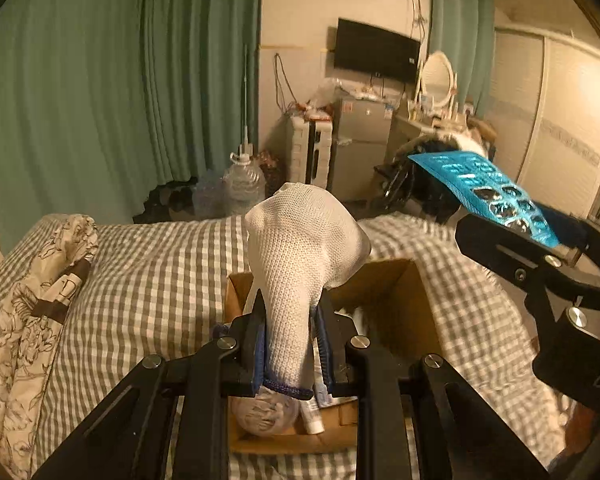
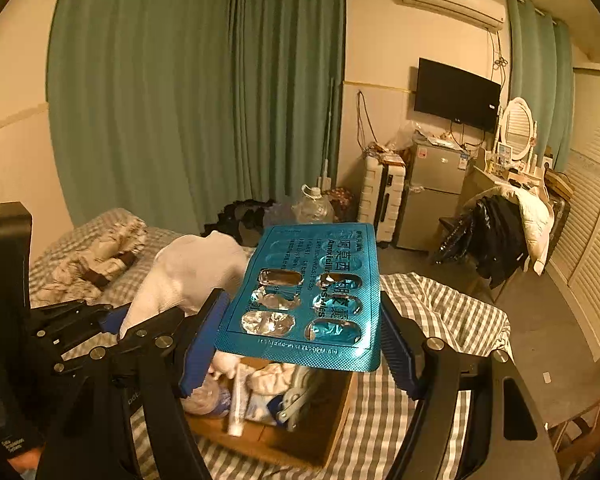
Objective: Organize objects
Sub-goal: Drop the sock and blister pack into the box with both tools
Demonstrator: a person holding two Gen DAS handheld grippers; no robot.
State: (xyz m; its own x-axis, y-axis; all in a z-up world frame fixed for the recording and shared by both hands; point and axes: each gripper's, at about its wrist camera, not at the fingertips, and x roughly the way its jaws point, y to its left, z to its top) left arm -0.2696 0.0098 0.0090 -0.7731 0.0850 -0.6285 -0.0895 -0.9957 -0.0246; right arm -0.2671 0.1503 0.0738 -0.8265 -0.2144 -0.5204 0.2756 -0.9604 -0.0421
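My left gripper [image 1: 292, 312] is shut on a white sock [image 1: 300, 248] with a blue cuff, which stands up between the pads. Below it an open cardboard box [image 1: 396, 280] lies on the checked bed. At the right, my right gripper [image 1: 548, 240] carries a blue blister pack [image 1: 484, 188]. In the right wrist view my right gripper [image 2: 302, 312] is shut on the blister pack [image 2: 320, 280], pads on its two long edges, over the box [image 2: 324, 432]. Several of the pack's pockets are punched out. The left gripper [image 2: 140, 316] with the sock [image 2: 196, 268] is close at the left.
The box holds a white tube [image 2: 238, 404], white cloth and a clip. A floral quilt [image 1: 40, 300] lies on the bed's left side. Beyond the bed stand water jugs [image 1: 244, 184], a small fridge [image 2: 436, 192] and a chair piled with clothes [image 2: 496, 236].
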